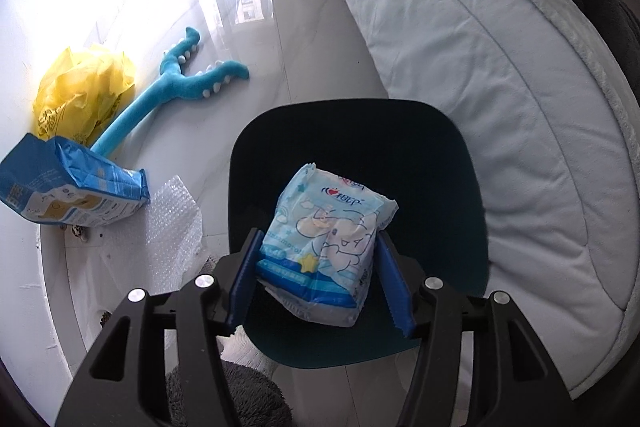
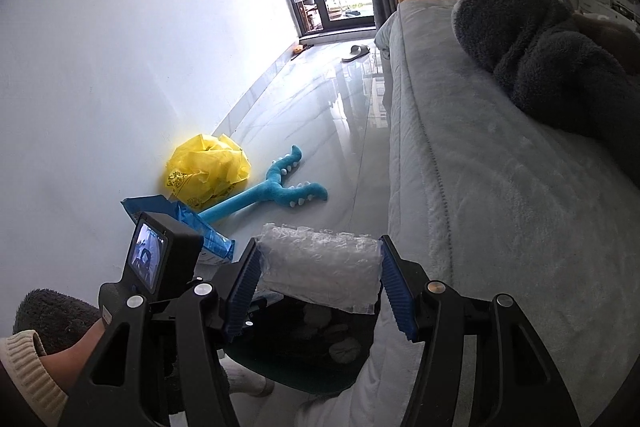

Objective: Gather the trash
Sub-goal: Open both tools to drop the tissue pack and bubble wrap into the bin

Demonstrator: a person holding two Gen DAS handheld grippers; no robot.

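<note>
Blue serrated pads of the left gripper [image 1: 320,283] sit on either side of a pale blue tissue pack [image 1: 326,247], and they look clamped on its lower half, one pad against each long edge. The pack's long axis runs away from the camera, along the line of the fingers, with its far end tipped a little to the left. It hangs directly over the dark bin [image 1: 352,195], whose opening fills the space beneath it, so the relation that matters is already right: the pack is above the mouth, not beside the rim. The left gripper points steeply down into the bin, which suits a straight drop.

In the right wrist view, the right gripper [image 2: 318,279] is closed on a wad of bubble wrap [image 2: 320,267] that spans the whole gap between the pads, long axis crosswise. This gripper tilts down less steeply, and the bin [image 2: 304,351] lies below and just ahead of it. A hand with a cream cuff [image 2: 60,355] carries the other tool at lower left.

Farther off on the glossy floor [image 1: 240,27], more bubble wrap [image 1: 174,227], a blue bag [image 1: 76,187], a crumpled yellow plastic bag [image 1: 84,87] and a blue plush toy [image 1: 176,83] lie near the wall. The left hand looks nearer to release first.
</note>
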